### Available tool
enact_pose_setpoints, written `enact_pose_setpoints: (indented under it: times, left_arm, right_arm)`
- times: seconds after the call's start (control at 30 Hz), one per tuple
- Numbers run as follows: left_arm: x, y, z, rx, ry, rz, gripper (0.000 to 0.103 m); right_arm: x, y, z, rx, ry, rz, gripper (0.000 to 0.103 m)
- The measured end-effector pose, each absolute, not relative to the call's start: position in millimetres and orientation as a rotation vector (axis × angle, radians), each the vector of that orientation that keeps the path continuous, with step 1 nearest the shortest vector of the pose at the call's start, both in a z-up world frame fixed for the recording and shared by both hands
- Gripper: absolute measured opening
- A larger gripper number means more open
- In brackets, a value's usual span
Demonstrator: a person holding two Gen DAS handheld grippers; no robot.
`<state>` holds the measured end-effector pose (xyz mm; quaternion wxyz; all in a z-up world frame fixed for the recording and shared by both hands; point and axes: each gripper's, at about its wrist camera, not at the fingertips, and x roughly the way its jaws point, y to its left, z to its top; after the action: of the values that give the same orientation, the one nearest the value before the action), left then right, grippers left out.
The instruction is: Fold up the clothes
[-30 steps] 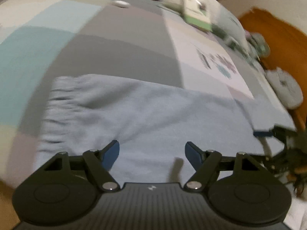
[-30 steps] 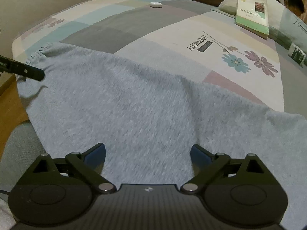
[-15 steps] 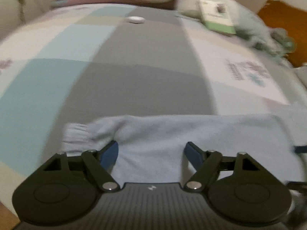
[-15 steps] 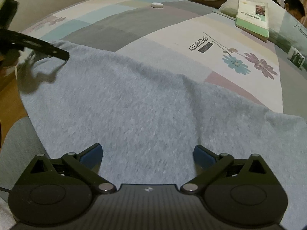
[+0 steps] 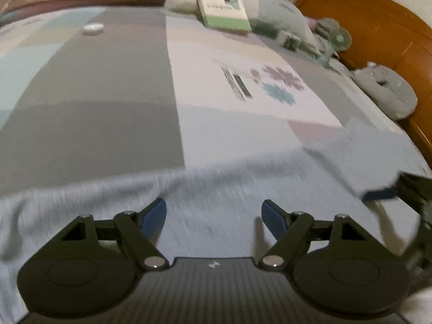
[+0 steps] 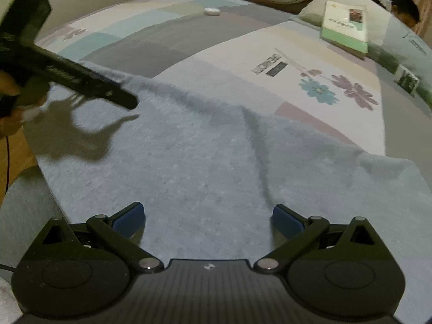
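Left gripper (image 5: pixel 213 216) has its jaws apart and opening, nothing pinched, just hovering over the light blue garment (image 5: pixel 216 183). Right gripper (image 6: pixel 208 221) is spread wide too, over the same cloth lying flat on the patchwork bedspread (image 6: pixel 167 37). Green book (image 6: pixel 345 27) sits around 1 o'clock.
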<state>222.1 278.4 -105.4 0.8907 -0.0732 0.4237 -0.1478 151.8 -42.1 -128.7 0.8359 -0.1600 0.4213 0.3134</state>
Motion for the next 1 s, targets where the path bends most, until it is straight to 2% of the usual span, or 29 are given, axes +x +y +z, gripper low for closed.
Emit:
enact_pose_setpoints:
  times: [0.37,0.57,0.63,0.73,1.0]
  left_arm:
    - [179.5,269.8,-84.2,0.016,0.852,-0.187,0.080]
    - [168.9,308.7,-102.5,-0.004,0.918,-0.023,0.082]
    - [167.9,320.7,-105.2,-0.003,0.897,0.026,0.086]
    - [171.1,332.2,-101.3,-0.035,0.905,0.066,0.085]
    - [133.8,299.1,-81.4,0.100,0.857,-0.081,0.086]
  right_arm:
    - [200.9,-55.6,-112.2,-0.196,0.884,0.695,0.103]
    - [239.4,-26.6,-132.4,-0.175,0.891,0.726,0.103]
    - [252.0,-17.6,-138.8,-0.186,0.869,0.702,0.103]
    - [265.5,-14.9,-134.0,-0.174,0.890,0.686,0.103]
    - [221.8,-49.5,-101.2,-0.257,0.890,0.627,0.103]
